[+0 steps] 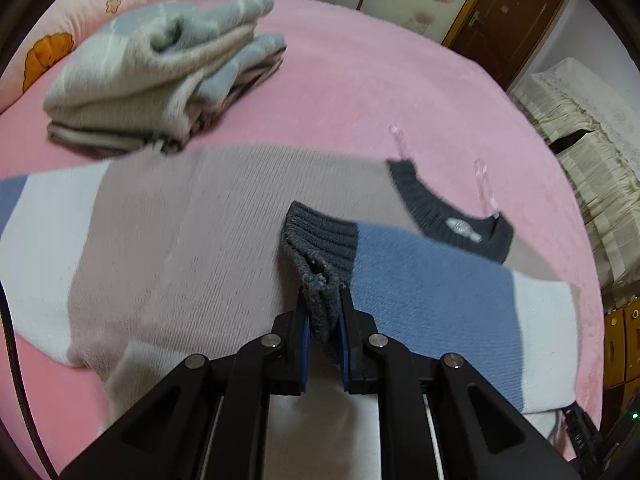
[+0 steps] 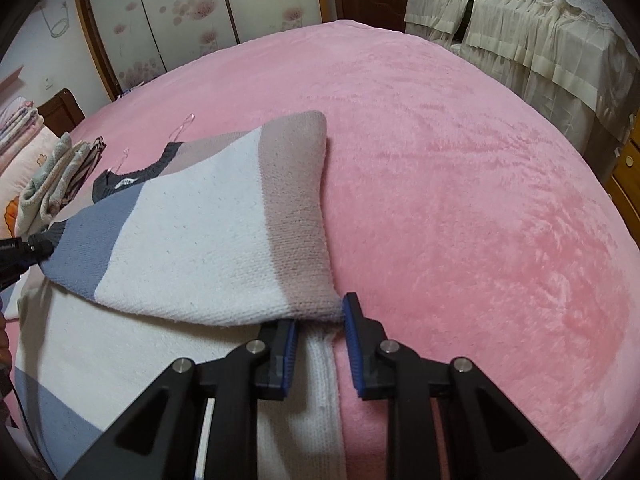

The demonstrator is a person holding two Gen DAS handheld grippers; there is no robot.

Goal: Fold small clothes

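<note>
A colour-blocked knit sweater (image 1: 200,240) in beige, white and blue, with a dark grey collar (image 1: 440,216), lies flat on the pink bed cover (image 1: 360,80). One sleeve (image 2: 200,220) is folded across the body. My left gripper (image 1: 323,294) is shut on that sleeve's grey ribbed cuff (image 1: 320,236) and holds it just above the chest; it also shows at the left edge of the right wrist view, the left gripper (image 2: 44,248). My right gripper (image 2: 322,312) sits at the sweater's side by the shoulder fold, its pads closed on the white knit edge (image 2: 324,360).
A stack of folded clothes (image 1: 160,76) sits at the far left near a pink pillow (image 1: 44,52). Clear plastic hanger pieces (image 1: 486,188) lie beyond the collar. A cream-draped piece of furniture (image 2: 520,40) stands past the bed's right edge. Wardrobe doors (image 2: 180,12) line the far wall.
</note>
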